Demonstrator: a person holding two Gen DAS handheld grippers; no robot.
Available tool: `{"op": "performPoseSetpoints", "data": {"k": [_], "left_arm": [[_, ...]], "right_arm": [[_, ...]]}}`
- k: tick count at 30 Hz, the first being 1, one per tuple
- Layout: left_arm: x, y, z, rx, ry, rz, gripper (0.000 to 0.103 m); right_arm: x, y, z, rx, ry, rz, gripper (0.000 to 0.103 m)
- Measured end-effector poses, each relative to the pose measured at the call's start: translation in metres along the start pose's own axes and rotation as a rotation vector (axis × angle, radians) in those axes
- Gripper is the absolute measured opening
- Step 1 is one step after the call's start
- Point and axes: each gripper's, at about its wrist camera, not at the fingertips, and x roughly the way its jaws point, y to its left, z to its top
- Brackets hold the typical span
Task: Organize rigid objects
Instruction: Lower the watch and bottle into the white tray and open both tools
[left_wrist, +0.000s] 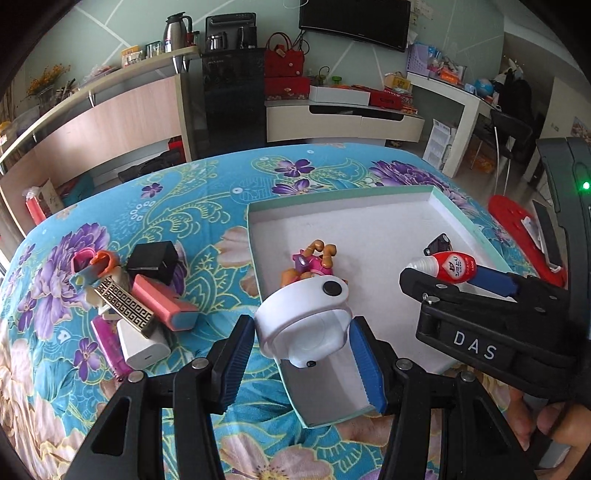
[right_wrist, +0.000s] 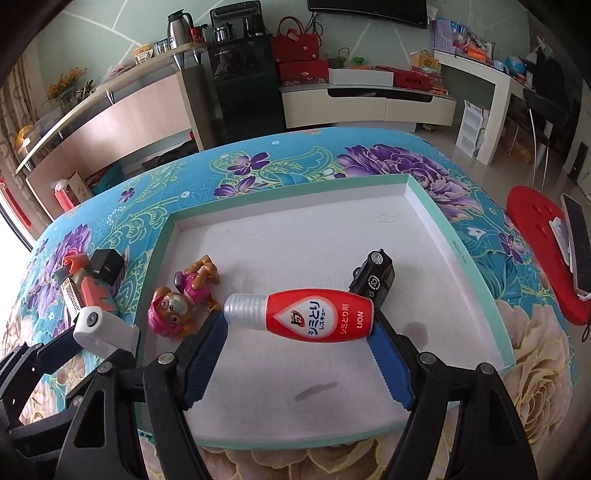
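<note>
Over the shallow tray (right_wrist: 424, 199), left tongs (left_wrist: 303, 354) clench a round white gadget (left_wrist: 303, 325), right tongs (right_wrist: 299, 354) a glossy bottle (right_wrist: 306, 317).

Left gripper (left_wrist: 303, 345) angled steeply downward, blue pads (left_wrist: 365, 363) pressed against either side of a white round gadget (left_wrist: 304, 321). Right gripper (right_wrist: 299, 334) likewise tilted down, clamped endwise on a red bottle (right_wrist: 314, 319), one pad at the cap, the other at the base. Grippers held close side by side. Bare fingers (left_wrist: 546, 421) wrapped under the right gripper's handle.
</note>
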Motion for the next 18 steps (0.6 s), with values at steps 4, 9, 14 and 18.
{"op": "performPoseSetpoints", "data": {"k": [4, 9, 14, 18], "left_arm": [[0.010, -0.004, -0.002, 0.004, 0.022, -0.006, 0.057], [0.015, -0.006, -0.005, 0.014, 0.032, -0.002, 0.057], [0.018, -0.004, -0.006, 0.002, 0.041, -0.010, 0.057], [0.018, -0.002, -0.004, -0.005, 0.041, -0.016, 0.059]], "right_arm": [[0.006, -0.006, -0.003, 0.014, 0.032, -0.009, 0.078], [0.009, -0.010, -0.005, 0.025, 0.047, -0.014, 0.078], [0.008, -0.009, -0.004, 0.022, 0.045, -0.010, 0.078], [0.007, -0.010, -0.003, 0.026, 0.041, -0.006, 0.078]]}}
